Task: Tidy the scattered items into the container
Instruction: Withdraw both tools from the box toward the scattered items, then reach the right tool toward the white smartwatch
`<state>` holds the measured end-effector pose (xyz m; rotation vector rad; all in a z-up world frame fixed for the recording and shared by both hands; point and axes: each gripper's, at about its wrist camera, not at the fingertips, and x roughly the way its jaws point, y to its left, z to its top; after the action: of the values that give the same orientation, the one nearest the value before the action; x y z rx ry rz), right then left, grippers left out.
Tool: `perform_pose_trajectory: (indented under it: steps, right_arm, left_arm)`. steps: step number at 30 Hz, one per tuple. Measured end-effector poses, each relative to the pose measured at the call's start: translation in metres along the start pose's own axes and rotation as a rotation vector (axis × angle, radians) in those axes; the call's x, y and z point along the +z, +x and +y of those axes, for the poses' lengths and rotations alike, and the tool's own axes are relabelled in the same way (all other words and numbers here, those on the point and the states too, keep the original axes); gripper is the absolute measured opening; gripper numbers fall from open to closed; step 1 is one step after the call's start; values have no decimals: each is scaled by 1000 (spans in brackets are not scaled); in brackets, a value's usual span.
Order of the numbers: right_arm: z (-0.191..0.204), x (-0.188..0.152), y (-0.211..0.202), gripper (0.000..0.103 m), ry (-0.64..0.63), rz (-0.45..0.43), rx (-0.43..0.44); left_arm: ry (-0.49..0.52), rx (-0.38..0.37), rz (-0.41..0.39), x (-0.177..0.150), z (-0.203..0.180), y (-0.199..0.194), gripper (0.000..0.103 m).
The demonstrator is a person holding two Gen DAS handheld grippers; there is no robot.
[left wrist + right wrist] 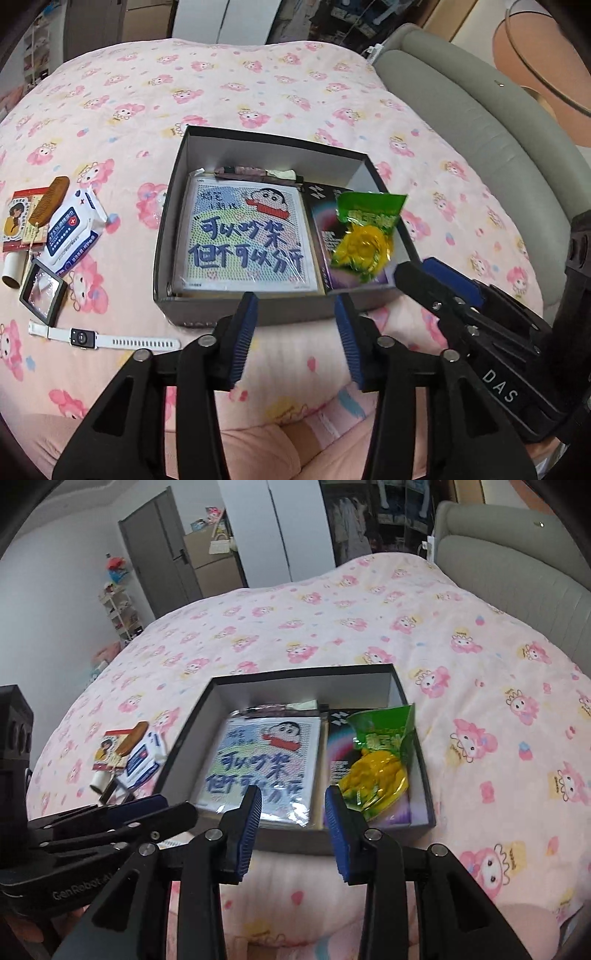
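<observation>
Both grippers, left (297, 330) and right (293, 821): jaws apart, empty; near box (258, 312)

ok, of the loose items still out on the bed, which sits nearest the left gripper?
The white smartwatch, lying flat with its strap stretched out, just left of the left gripper. The magnifier, wipes pack and wooden comb lie farther off.

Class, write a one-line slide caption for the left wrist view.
Open left tool faces a filled box; watch, wipes and comb lie outside.
</observation>
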<state>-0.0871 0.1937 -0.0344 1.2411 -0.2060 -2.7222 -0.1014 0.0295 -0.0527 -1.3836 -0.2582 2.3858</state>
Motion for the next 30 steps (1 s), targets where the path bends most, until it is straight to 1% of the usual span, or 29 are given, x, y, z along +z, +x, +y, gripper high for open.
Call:
perform_pose_trajectory:
  steps: [2, 6, 10, 17, 20, 25, 28, 30]
  right_arm:
    - [6, -4, -1, 36, -4, -2, 10]
    - [18, -15, 4, 36, -22, 26, 27]
    - [32, -23, 6, 36, -47, 42, 43]
    - [64, -35, 18, 36, -107, 83, 102]
    - [80, -43, 33, 36, -129, 129, 134]
    - [102, -57, 65, 36, -154, 223, 185]
    - [114, -62, 93, 36, -171, 293, 180]
    - [129, -60, 110, 36, -195, 322, 184]
  left_arm:
    - [0, 1, -5, -6, 4, -4, 46]
    - [-12, -2, -4, -16, 14, -11, 46]
    - [-16, 20, -6, -26, 24, -20, 46]
    - [-81, 50, 16, -43, 62, -27, 46]
    - [-145, 61, 34, -53, 85, -25, 46]
    - [-265, 110, 66, -61, 129, -18, 46]
    - [-403, 151, 80, -62, 166, -12, 46]
    - [-497, 148, 79, -62, 188, -6, 46]
